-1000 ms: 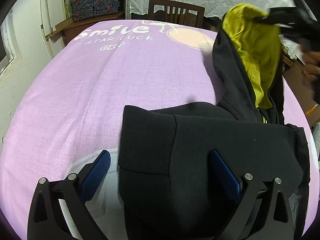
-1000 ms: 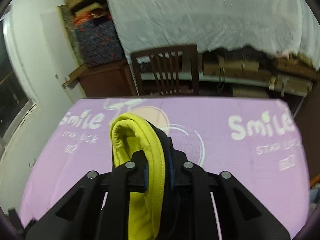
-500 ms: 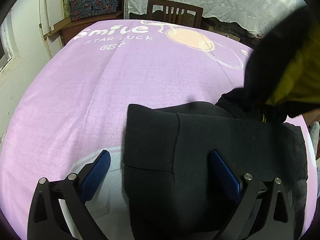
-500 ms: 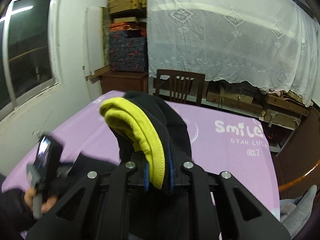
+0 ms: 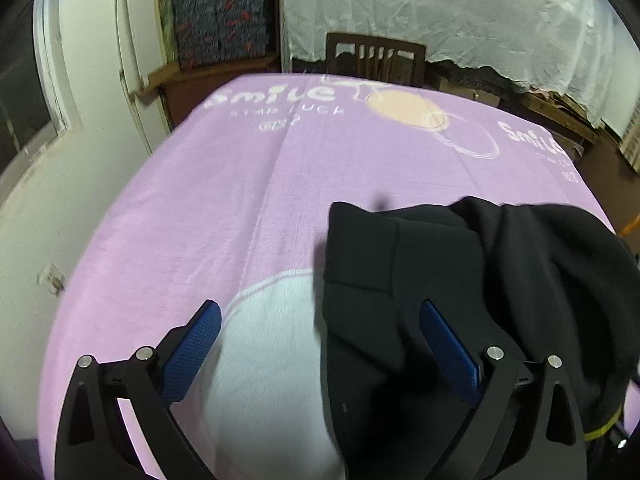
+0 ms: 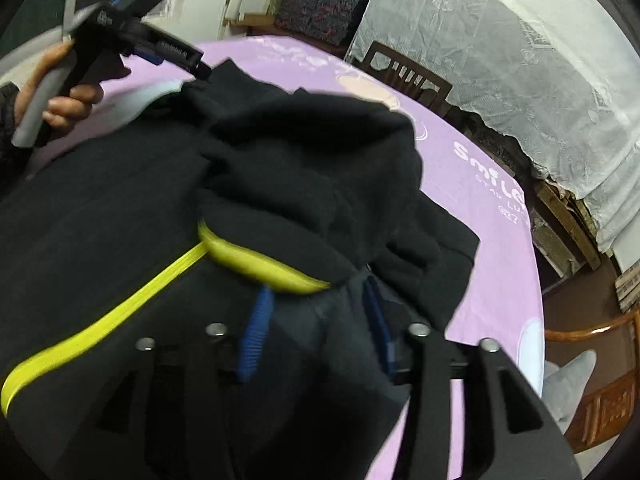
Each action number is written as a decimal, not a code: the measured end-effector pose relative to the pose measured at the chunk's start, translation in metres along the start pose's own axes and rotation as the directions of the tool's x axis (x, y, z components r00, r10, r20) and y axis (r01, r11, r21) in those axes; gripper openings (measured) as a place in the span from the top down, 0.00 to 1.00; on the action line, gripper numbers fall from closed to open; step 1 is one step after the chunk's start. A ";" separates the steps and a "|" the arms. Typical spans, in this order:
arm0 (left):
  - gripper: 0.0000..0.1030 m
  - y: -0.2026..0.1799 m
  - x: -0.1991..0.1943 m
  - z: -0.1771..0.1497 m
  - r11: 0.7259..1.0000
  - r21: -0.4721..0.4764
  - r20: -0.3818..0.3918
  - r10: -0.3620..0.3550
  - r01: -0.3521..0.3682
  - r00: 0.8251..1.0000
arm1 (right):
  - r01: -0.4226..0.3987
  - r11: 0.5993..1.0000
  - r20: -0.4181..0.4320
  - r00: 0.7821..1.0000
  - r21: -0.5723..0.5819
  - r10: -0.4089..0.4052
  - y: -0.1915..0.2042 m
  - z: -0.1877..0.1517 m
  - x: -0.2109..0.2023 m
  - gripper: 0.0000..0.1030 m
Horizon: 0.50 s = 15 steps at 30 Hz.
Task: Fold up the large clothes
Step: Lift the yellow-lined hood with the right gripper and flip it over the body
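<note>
So the black hoodie (image 5: 460, 300) is lying on the desk (image 5: 240, 200), which has a purple cloth with "Smile" printed on it. In the left wrist view the hoodie fills the 3 to 5 o'clock part of the frame, and a folded edge runs up toward the middle. The hood part is bunched up on top of the body at about 2 o'clock.

Left tongs (image 5: 320, 344) are spread wide apart with nothing held. One blue pad (image 5: 192, 348) sits over the pale patch of the cloth, and the other is over the black fabric.

Right tongs (image 6: 316, 320) are also apart, hovering right over the hoodie. The yellow hood lining (image 6: 260, 264) is just ahead of the fingertips at 12 o'clock, and I can't tell if the pads are touching the fabric because it's blurry there. A yellow zipper strip (image 6: 100, 320) runs down toward 8 o'clock.

In the right wrist view you can see a hand (image 6: 60, 100) at 10 o'clock gripping the other tool's handle. A wooden chair (image 5: 376, 60) is at the far end of the desk, with a white lace curtain (image 5: 460, 8) behind it.
</note>
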<state>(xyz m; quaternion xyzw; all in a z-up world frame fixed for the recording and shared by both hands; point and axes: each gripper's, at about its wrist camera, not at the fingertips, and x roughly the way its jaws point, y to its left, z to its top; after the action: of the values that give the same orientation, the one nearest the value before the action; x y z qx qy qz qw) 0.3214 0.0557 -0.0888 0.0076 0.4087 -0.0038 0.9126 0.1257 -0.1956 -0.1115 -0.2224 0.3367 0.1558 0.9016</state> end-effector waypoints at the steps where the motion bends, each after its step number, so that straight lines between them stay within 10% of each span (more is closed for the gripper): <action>1: 0.03 -0.005 -0.009 -0.003 1.000 0.021 0.015 0.006 -0.006 1.000 | -0.011 1.000 0.020 1.000 0.028 0.011 -0.006 -0.006 -0.012 0.46; 5: 0.03 -0.032 -0.033 -0.008 0.996 0.090 0.034 -0.028 0.025 0.999 | -0.094 0.982 0.094 0.992 0.163 0.079 -0.033 -0.011 -0.036 0.46; 11: 0.03 -0.082 -0.036 -0.017 0.967 0.172 -0.071 -0.180 0.189 0.981 | -0.334 0.837 0.127 0.942 0.433 0.309 -0.063 0.001 -0.006 0.49; 15: 0.03 -0.101 -0.019 -0.026 0.965 0.199 -0.109 -0.151 0.170 0.982 | -0.363 0.755 0.039 0.911 0.545 0.410 -0.048 -0.004 0.043 0.84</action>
<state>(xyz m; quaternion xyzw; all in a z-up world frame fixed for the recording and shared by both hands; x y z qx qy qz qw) 0.2885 -0.0446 -0.0929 0.0696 0.4474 -0.1200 0.8835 0.1751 -0.2332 -0.1289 0.1094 0.4425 0.2279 0.8604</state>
